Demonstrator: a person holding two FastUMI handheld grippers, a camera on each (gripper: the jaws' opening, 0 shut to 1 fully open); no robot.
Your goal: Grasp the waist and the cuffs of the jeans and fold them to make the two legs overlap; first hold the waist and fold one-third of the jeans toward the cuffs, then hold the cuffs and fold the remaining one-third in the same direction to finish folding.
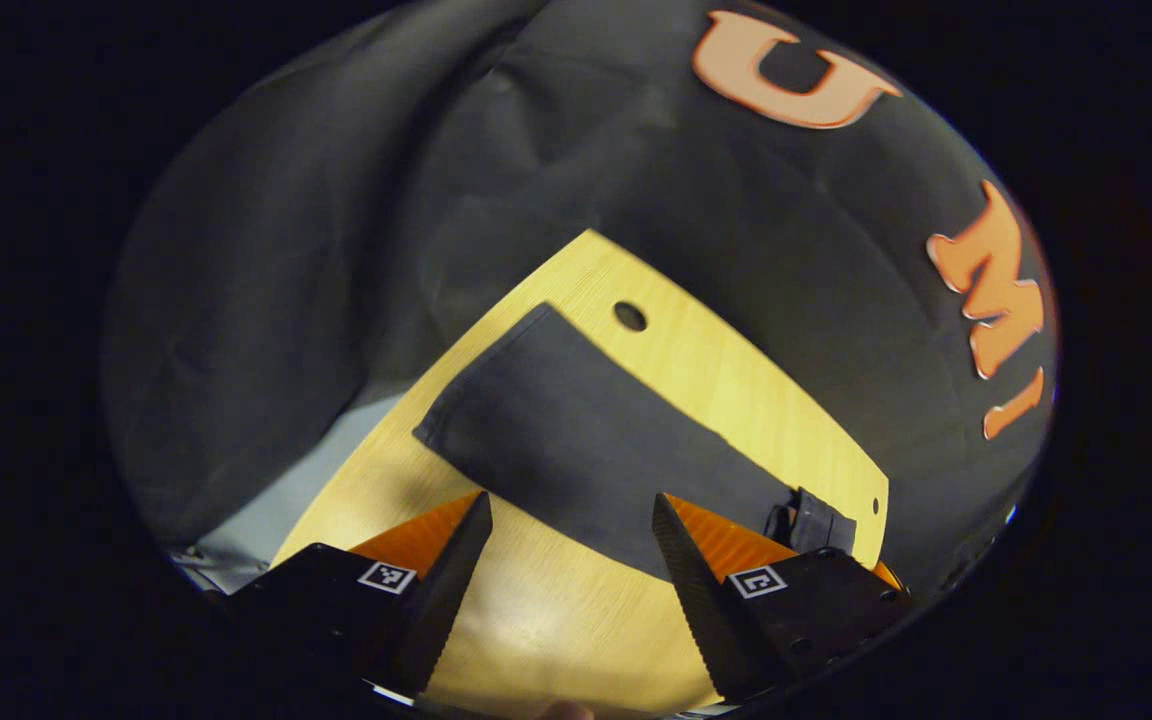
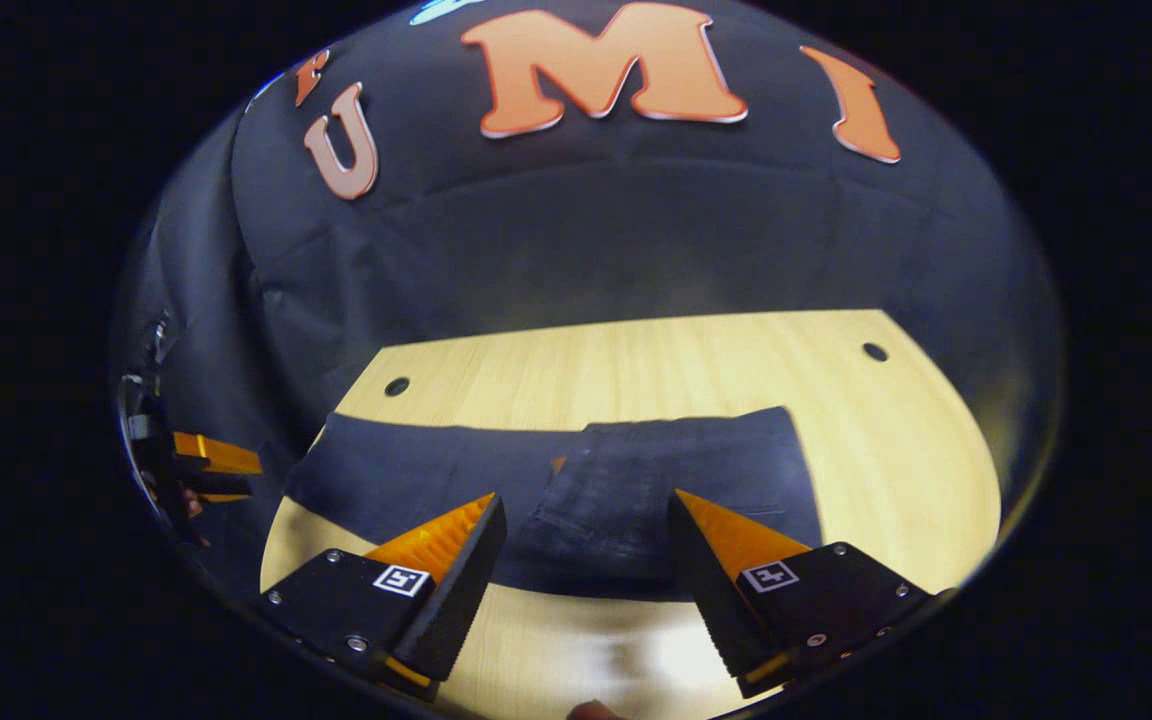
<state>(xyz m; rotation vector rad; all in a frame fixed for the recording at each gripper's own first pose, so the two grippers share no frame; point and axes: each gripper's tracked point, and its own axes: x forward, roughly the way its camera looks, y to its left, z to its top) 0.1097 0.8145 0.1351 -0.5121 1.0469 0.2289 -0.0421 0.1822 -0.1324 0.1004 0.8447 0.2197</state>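
Dark jeans point(image 1: 586, 430) lie flat on a wooden table point(image 1: 736, 380), their cuff end point(image 1: 496, 380) pointing away to the upper left. My left gripper point(image 1: 571, 500) hovers open over the jeans' near edge, holding nothing. In the right gripper view the jeans point(image 2: 406, 475) stretch to the left, with the waist part point(image 2: 676, 480) folded over on top at the right. My right gripper point(image 2: 586, 500) stands open just above that folded part, nothing between its fingers. The left gripper point(image 2: 201, 460) appears small at the far left, beyond the cuffs.
The table point(image 2: 636, 360) has small round holes near its far corners point(image 2: 396, 386) point(image 2: 874, 351) point(image 1: 629, 316). Black cloth walls rise close behind the table. A strip of pale floor point(image 1: 286, 500) lies past the table's left edge.
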